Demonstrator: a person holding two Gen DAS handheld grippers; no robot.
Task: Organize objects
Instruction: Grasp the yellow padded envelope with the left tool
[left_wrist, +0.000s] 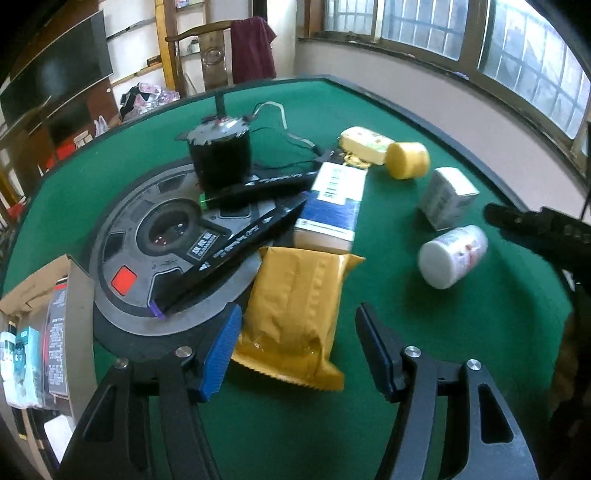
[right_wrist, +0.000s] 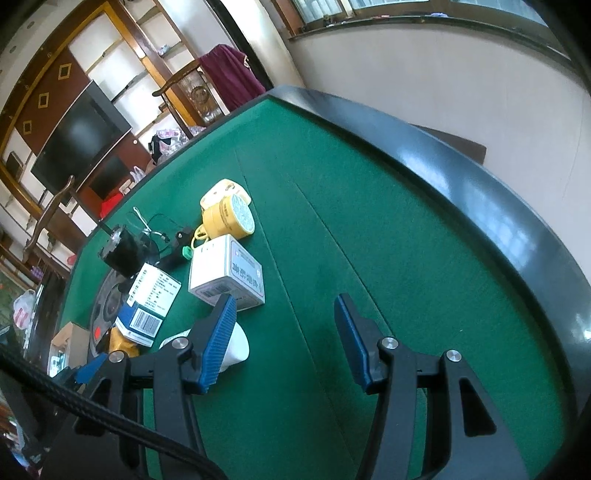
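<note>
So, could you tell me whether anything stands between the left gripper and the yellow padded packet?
Nothing visible does: the left gripper is open, with the yellow padded packet lying partly between its fingers on the green table.

wrist views, angled down, sharing green table

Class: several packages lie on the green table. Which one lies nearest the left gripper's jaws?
The yellow pouch. It lies just ahead of the open left gripper, while the blue-and-white box and the small white box lie farther off.
</note>
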